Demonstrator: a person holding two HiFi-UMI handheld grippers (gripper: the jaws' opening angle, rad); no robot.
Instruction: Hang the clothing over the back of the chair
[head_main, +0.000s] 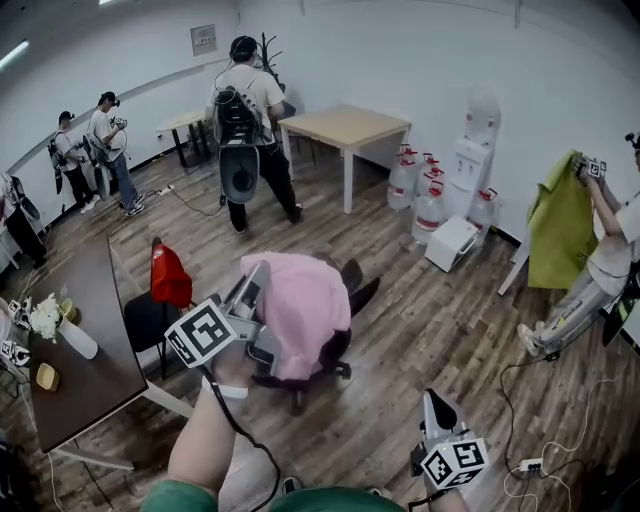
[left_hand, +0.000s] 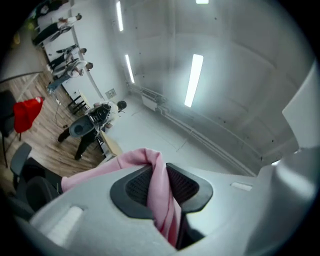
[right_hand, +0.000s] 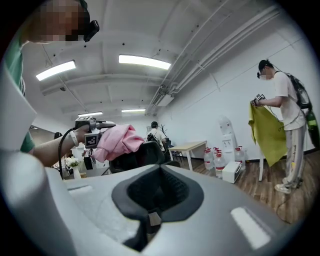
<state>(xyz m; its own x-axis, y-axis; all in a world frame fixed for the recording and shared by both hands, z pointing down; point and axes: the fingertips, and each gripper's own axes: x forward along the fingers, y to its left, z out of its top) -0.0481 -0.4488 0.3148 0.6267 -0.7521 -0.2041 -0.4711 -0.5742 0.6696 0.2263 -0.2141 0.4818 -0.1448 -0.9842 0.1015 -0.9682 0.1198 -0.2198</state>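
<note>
A pink garment (head_main: 305, 310) lies draped over the back of a black office chair (head_main: 352, 275) in the middle of the wooden floor. My left gripper (head_main: 258, 305) is at the garment's left edge and is shut on it. In the left gripper view a fold of the pink cloth (left_hand: 160, 192) is pinched between the dark pads (left_hand: 135, 187). My right gripper (head_main: 435, 412) hangs low at the front right, apart from the chair, shut with nothing in it. Its own view shows the chair (right_hand: 142, 155), the garment (right_hand: 117, 142) and the left gripper (right_hand: 92, 131) ahead.
A dark table (head_main: 90, 360) with a white vase (head_main: 75, 340) stands left, beside a chair with red cloth (head_main: 170, 278). A person (head_main: 250, 130) stands by a light table (head_main: 345, 128). Water bottles (head_main: 420, 195) line the wall. Another person holds a green garment (head_main: 560, 230). Cables (head_main: 530, 465) lie front right.
</note>
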